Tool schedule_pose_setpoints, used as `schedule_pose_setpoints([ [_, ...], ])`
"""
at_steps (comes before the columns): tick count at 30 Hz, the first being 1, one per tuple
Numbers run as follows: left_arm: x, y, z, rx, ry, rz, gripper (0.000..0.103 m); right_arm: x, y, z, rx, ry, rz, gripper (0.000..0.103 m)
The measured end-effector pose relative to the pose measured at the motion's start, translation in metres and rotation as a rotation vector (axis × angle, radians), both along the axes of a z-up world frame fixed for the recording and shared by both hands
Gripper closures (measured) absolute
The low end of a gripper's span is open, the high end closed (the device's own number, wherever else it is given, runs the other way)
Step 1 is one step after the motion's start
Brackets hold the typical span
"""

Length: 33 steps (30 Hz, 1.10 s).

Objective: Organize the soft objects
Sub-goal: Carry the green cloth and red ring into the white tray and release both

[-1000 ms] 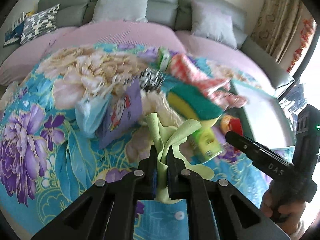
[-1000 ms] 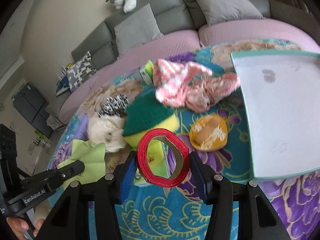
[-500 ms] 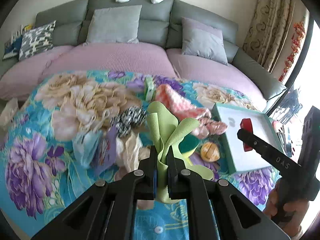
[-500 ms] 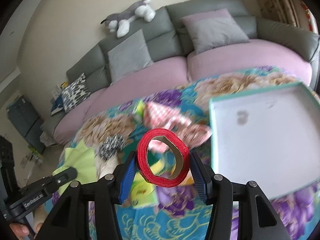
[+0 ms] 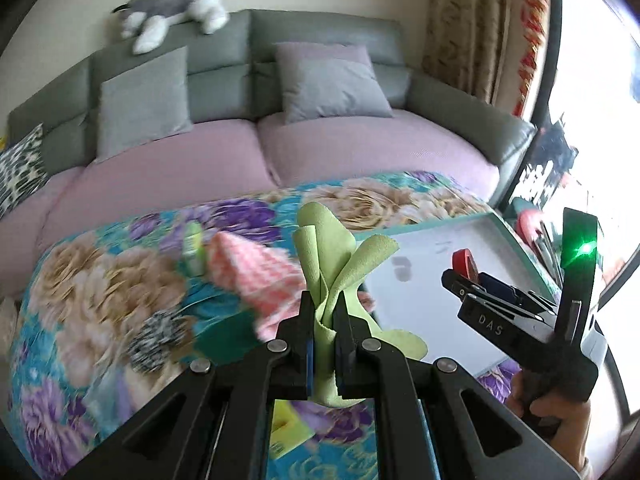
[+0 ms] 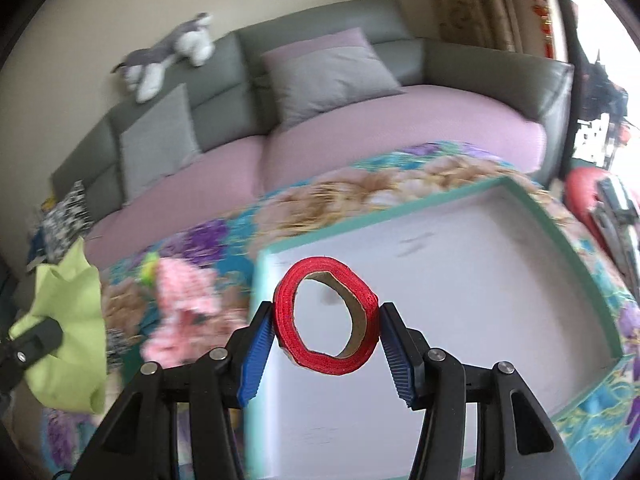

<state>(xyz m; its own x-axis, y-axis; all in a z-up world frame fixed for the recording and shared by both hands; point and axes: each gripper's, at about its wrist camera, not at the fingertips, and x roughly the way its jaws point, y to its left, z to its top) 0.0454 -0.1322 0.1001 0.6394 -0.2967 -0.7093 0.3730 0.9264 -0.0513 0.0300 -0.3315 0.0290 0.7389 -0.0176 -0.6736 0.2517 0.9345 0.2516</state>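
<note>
My left gripper (image 5: 325, 304) is shut on a light green cloth (image 5: 332, 256), which stands up in folds above the fingers and hangs below them. The right gripper (image 6: 326, 322) is shut on a red ribbon roll (image 6: 289, 320), squeezed into an oval between the blue pads, held over the white tray (image 6: 472, 280) with a teal rim. In the left wrist view the right gripper (image 5: 466, 270) hangs above the tray (image 5: 424, 312) with the red roll (image 5: 463, 259) at its tip. The green cloth (image 6: 66, 320) also shows at the left edge of the right wrist view.
A floral blanket (image 5: 100, 280) covers the surface, with a pink knitted cloth (image 5: 256, 272), a black-and-white scrunchie (image 5: 160, 332), a green sponge (image 5: 224, 340) and a small green packet (image 5: 194, 248) left of the tray. A grey sofa (image 5: 280, 80) with cushions and a plush dog (image 5: 176, 4) stands behind.
Both grippers have lifted and swung right, away from the pile, each keeping its grip. The tray now sits under the red roll, and the pile has slid left and down in view.
</note>
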Motion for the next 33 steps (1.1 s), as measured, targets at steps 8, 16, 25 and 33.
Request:
schedule_pose_setpoints([
  [8,0.021,-0.066,-0.029,0.01,0.027,-0.082,0.095,-0.007,-0.051,-0.014,-0.016,0.024,-0.116,0.047],
  [16,0.038,-0.107,-0.056,0.002,0.041,-0.11,0.095,-0.016,-0.081,-0.015,-0.063,-0.015,-0.243,0.047],
  [25,0.062,-0.129,-0.084,-0.033,0.12,-0.079,0.095,-0.015,-0.096,-0.024,-0.126,0.025,-0.306,0.047],
  [33,0.065,-0.14,-0.091,-0.025,0.139,-0.086,0.095,-0.013,-0.101,-0.032,-0.121,0.063,-0.311,0.047],
])
